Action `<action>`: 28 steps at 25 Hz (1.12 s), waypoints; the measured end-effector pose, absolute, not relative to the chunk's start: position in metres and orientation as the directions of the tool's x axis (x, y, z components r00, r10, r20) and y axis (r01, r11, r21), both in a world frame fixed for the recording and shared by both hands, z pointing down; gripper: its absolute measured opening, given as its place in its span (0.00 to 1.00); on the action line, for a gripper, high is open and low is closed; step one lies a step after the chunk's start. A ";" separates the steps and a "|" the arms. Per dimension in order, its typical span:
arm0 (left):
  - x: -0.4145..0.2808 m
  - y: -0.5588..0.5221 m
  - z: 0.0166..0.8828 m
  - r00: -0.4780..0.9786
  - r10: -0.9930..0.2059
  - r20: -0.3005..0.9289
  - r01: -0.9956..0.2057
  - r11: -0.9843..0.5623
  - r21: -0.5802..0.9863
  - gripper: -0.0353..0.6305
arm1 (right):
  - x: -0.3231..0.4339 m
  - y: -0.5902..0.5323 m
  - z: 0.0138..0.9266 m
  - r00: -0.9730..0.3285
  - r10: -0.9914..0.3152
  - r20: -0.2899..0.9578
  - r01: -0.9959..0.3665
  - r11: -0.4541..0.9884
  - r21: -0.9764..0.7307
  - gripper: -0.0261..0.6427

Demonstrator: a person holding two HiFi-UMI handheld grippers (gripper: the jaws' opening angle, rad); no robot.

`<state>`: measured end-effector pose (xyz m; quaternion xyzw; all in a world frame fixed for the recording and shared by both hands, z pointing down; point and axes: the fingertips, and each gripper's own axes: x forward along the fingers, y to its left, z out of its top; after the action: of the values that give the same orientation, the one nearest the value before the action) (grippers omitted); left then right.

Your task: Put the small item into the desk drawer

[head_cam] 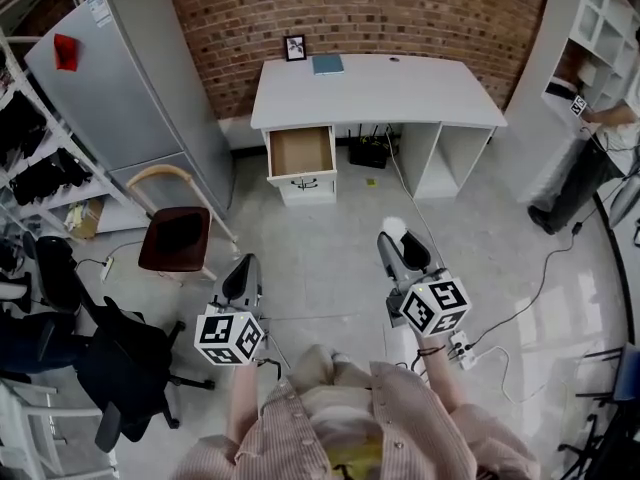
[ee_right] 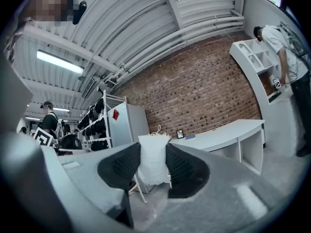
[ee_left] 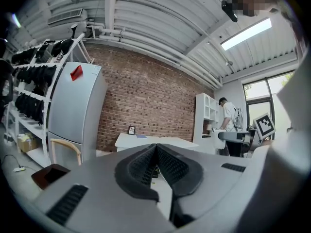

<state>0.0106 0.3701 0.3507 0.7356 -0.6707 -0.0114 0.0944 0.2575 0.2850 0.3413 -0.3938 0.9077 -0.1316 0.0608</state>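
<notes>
On the far left we see a tall grey fridge [head_cam: 140,78]. Near it stands a chair [head_cam: 175,233] with a dark brown seat and a curved wooden back.

Our left gripper [head_cam: 244,266] hangs over the floor. Its two jaws are pressed together, and we see nothing between them.

Ahead of us is the white desk [head_cam: 375,88], against the brick wall [head_cam: 350,8]. Its drawer [head_cam: 302,153] is on the left side of the desk, and it is pulled out and open. On the desk top, at the back, stand a little picture frame [head_cam: 295,48] and a blue book [head_cam: 327,64] just beside it.

Our right gripper [head_cam: 393,238] is also over the floor, well apart from the desk. Its jaws are pinching the small white bag [ee_right: 153,165], one black pad on each side. The bag stands upright between them, with its frayed top poking up.

On the far right is a white shelf [head_cam: 600,28], and a person [head_cam: 590,158] stands by it.
</notes>
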 end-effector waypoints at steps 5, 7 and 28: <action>0.010 0.364 0.357 0.094 -0.988 0.120 -0.984 -0.074 0.164 0.05 | 0.260 0.275 0.346 -0.682 -0.731 -0.006 -0.697 0.652 -0.299 0.28; 0.008 0.358 0.359 0.090 -0.988 0.124 -0.984 -0.069 0.163 0.05 | 0.259 0.268 0.347 -0.679 -0.734 -0.002 -0.704 0.652 -0.283 0.28; -0.068 0.198 0.400 0.113 -0.970 0.217 -0.982 -0.075 0.173 0.05 | 0.181 0.116 0.380 -0.653 -0.755 0.063 -0.731 0.607 -0.312 0.28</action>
<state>-0.0683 0.1985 0.3998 0.7329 -0.6658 0.0220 0.1384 0.1807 0.1163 0.3797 -0.4149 0.8955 -0.1567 0.0377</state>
